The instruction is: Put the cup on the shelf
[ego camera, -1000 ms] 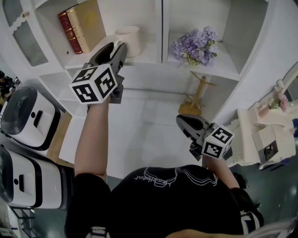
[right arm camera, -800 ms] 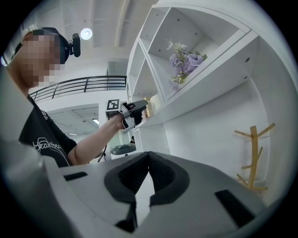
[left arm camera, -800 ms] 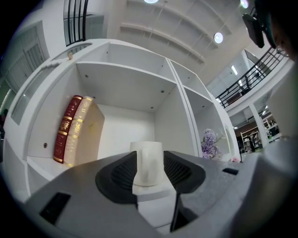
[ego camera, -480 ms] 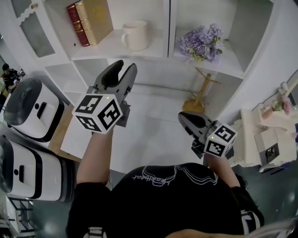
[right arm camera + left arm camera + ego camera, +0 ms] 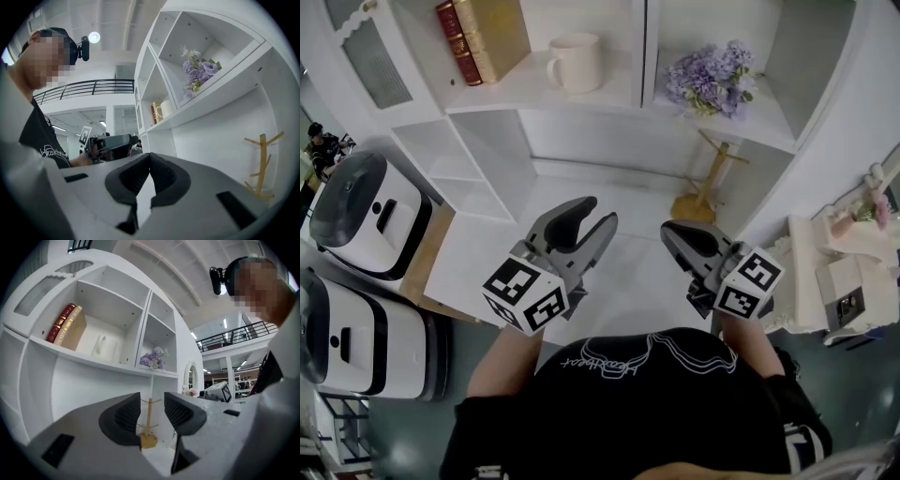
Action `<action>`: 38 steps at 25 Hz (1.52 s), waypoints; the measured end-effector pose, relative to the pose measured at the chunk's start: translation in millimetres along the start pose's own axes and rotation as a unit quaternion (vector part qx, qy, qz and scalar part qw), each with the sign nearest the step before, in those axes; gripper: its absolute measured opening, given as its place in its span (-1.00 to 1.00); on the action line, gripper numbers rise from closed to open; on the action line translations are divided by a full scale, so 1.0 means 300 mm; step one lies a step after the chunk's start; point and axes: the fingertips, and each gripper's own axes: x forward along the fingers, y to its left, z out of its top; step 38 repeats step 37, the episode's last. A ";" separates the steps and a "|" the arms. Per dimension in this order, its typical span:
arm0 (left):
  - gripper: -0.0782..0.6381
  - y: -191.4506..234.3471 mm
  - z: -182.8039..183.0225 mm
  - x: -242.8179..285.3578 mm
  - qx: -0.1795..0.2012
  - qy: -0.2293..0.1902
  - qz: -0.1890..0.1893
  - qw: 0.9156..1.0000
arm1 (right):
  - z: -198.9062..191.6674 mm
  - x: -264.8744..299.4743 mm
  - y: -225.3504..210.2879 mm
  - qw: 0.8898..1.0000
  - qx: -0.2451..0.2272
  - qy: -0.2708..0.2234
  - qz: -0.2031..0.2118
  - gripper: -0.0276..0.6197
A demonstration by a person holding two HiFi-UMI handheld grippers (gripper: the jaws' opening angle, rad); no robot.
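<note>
Cup (image 5: 577, 62) sits in the shelf's (image 5: 517, 90) upper-left bay, just beside the books (image 5: 483, 37). Your left gripper (image 5: 592, 216) is below the shelf, jaws apart and empty. Your right gripper (image 5: 678, 234) is below the shelf too, clenched on nothing.

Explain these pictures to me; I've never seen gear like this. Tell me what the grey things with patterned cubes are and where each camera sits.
No robot here: a person holds a two-jaw tool in each hand; the marker cubes belong to them. The head view looks down from the person's head; each gripper view looks along that gripper's jaws. The left gripper is open and empty, the right gripper shut on nothing. The cup stands on the shelf beside the books, purple flowers in the next compartment. A wooden stand sits on the white table below.
</note>
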 end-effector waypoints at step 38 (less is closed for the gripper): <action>-0.77 -0.072 -0.156 0.017 -0.059 0.015 -0.048 0.997 | -0.017 -0.043 0.007 1.000 0.009 -0.002 -0.005 -0.90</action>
